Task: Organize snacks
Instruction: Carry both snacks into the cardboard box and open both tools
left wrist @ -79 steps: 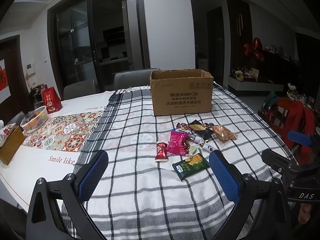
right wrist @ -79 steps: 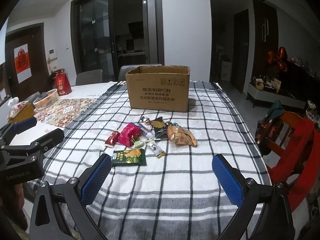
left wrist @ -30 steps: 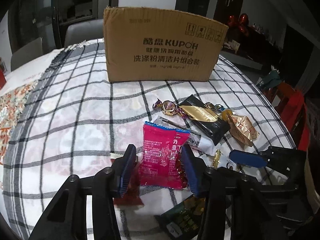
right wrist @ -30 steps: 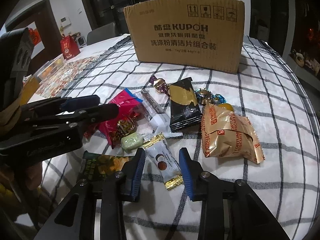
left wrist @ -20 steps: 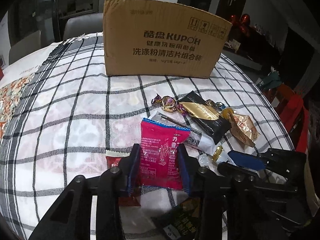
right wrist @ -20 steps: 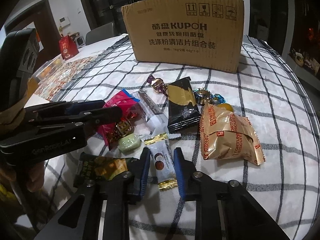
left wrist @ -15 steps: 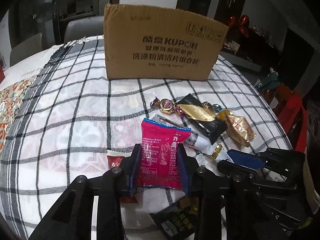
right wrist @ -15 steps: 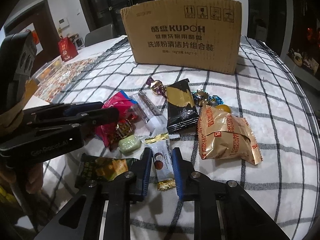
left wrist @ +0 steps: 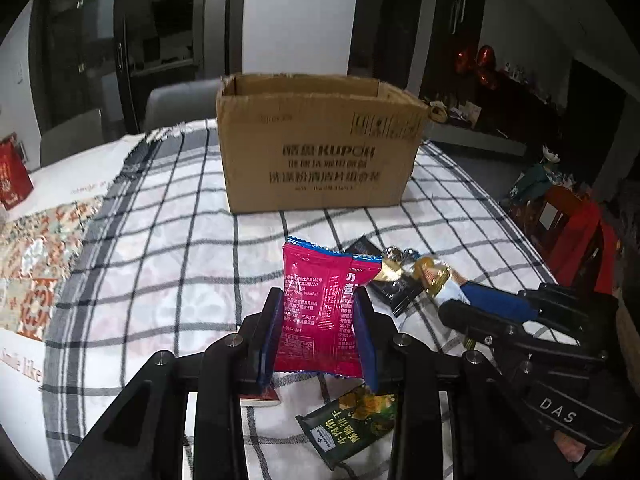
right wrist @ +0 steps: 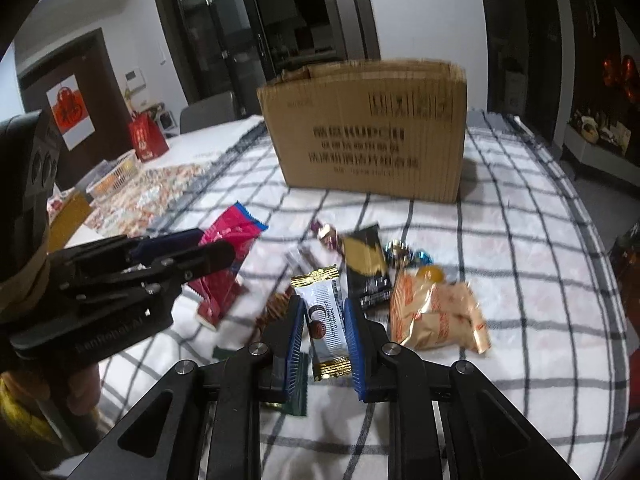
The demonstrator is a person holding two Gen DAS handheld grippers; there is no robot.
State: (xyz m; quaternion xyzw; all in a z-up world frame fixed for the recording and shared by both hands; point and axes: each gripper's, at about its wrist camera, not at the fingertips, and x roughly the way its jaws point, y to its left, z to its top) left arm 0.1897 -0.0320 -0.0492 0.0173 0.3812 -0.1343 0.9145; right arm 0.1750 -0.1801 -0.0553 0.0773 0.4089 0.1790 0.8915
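L tool (left wrist: 318,334) clamps pink packet (left wrist: 320,312); R tool (right wrist: 322,338) clamps white sachet (right wrist: 326,320).

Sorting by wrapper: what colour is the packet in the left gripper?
Magenta pink packet with blue sealed ends, clearest in the left wrist view.

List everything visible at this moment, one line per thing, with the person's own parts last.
cardboard box: 1, brown, open top, far end of checked cloth
checked cloth: 1, white and grey, over table
pink packet: 1, held in left tool
white candy bar: 1, gold ends, held in right tool
green packet: 1, on cloth below left tool
black and gold packet: 1, on cloth
golden bag: 1, right of pile
red gift bag: 1, far left
left tool: shut on pink packet
right tool: shut on candy bar
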